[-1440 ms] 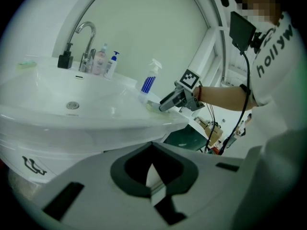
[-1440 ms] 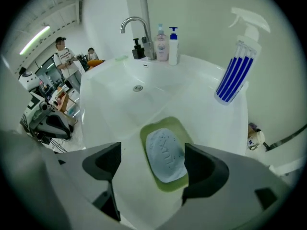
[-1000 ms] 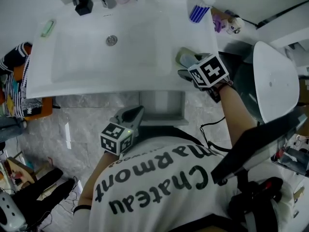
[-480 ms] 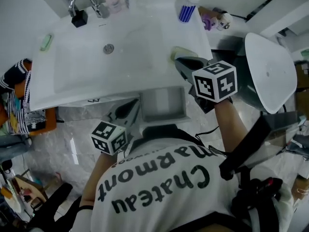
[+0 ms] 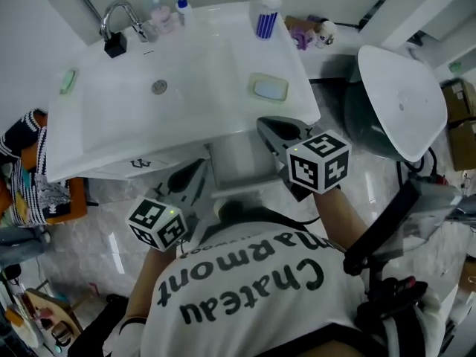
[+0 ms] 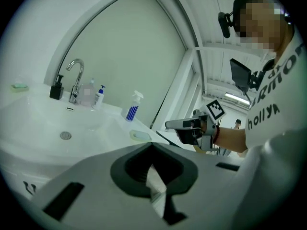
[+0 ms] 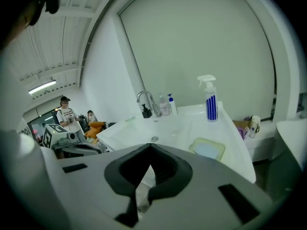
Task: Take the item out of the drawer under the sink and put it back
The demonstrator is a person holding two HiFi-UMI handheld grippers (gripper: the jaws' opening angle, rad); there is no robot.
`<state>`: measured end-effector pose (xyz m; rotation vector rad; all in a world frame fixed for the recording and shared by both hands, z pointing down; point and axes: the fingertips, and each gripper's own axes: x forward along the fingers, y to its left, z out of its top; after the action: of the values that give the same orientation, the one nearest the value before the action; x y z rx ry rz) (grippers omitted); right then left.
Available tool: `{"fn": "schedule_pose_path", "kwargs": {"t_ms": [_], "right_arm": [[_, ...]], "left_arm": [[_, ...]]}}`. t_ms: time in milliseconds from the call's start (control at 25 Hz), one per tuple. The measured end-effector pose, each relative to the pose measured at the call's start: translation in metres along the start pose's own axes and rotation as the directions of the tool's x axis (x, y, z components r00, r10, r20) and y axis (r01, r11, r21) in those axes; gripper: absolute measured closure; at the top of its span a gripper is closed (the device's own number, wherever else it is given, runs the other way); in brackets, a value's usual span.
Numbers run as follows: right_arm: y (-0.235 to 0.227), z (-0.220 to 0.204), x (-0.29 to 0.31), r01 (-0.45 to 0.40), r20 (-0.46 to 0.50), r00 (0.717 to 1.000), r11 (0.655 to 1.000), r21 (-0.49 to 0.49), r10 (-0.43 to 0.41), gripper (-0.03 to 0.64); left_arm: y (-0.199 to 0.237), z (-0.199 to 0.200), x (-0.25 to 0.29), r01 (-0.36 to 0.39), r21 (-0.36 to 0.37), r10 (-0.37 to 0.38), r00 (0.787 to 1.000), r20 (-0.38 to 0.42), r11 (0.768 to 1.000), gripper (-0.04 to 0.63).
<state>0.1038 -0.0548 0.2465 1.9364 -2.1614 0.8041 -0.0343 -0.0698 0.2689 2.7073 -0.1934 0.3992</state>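
Observation:
A pale green dish with a blue pad [image 5: 268, 88] lies on the right side of the white sink [image 5: 201, 65], apart from both grippers; it also shows in the right gripper view [image 7: 207, 149]. Under the sink's front edge a grey drawer [image 5: 242, 162] stands pulled out. My right gripper [image 5: 265, 123] hovers over the drawer's right corner, near the dish. Its jaws have just been closing and now meet with nothing between them [image 7: 151, 147]. My left gripper [image 5: 199, 168] is at the drawer's left, its jaws together and empty [image 6: 152, 145].
A blue-striped spray bottle [image 5: 265, 13], a faucet [image 5: 119, 13] and small pump bottles stand at the sink's back. A raised white toilet lid [image 5: 398, 103] is at the right. Striped cloth [image 5: 22, 147] hangs at the left. People stand far off [image 7: 64, 113].
My right gripper has come off the green dish, drawn back toward me and shut. The dish stays on the sink. My left gripper has risen a little beside the drawer.

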Motion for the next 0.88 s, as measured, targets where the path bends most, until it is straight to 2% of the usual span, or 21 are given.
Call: {"fn": "schedule_pose_path", "kwargs": {"t_ms": [120, 440, 880], "right_arm": [[-0.002, -0.009, -0.017, 0.002, -0.006, 1.0, 0.999, -0.036, -0.003, 0.606], [-0.008, -0.04, -0.077, -0.048, -0.002, 0.999, 0.997, -0.054, 0.048, 0.606], [-0.026, -0.077, -0.128, -0.043, -0.006, 0.999, 0.997, -0.064, 0.042, 0.606]], "left_arm": [[-0.015, -0.003, -0.001, -0.012, -0.006, 0.012, 1.0, 0.009, 1.0, 0.598], [-0.069, -0.015, -0.001, -0.08, -0.015, 0.081, 0.994, 0.069, 0.997, 0.598], [-0.121, -0.045, -0.001, -0.117, -0.002, 0.116, 0.991, 0.069, 0.993, 0.598]]}}
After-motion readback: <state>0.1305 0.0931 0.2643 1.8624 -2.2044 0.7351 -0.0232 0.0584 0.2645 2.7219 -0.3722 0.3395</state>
